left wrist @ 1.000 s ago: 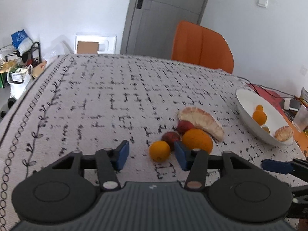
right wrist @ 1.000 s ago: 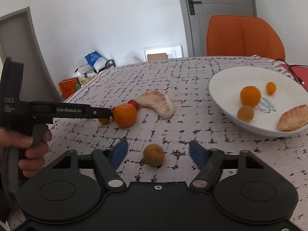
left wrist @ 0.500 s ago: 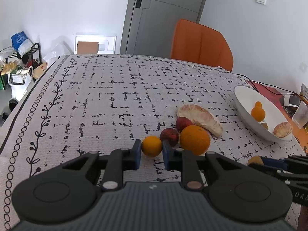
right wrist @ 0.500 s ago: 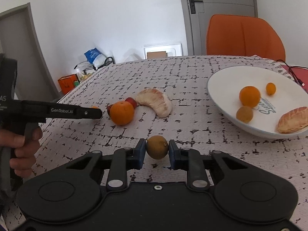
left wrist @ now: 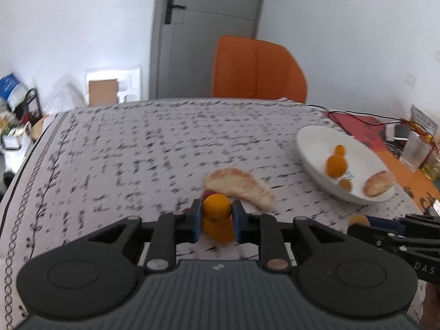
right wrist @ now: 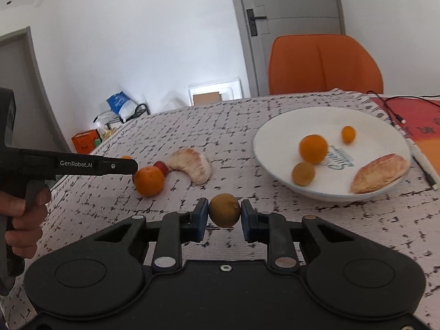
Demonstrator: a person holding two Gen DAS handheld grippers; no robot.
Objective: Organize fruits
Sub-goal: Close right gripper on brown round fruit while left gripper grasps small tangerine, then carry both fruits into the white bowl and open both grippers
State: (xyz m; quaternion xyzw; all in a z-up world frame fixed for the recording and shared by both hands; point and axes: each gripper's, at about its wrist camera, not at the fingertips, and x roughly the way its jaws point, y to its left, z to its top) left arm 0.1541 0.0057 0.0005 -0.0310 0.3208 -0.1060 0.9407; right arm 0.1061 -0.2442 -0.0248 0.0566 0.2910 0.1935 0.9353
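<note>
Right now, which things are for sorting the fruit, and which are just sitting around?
For the job:
- small orange in the left gripper
- brownish fruit in the right gripper
- big orange, red fruit, pomelo wedge on the cloth
- white bowl

Just lying about:
- orange chair
- black cable
- blue bag

White walls are seen behind a grey door (right wrist: 291, 35) with a black handle. An orange chair (right wrist: 324, 64) is placed at the surface (left wrist: 132, 148), which is covered by a patterned cloth.
</note>
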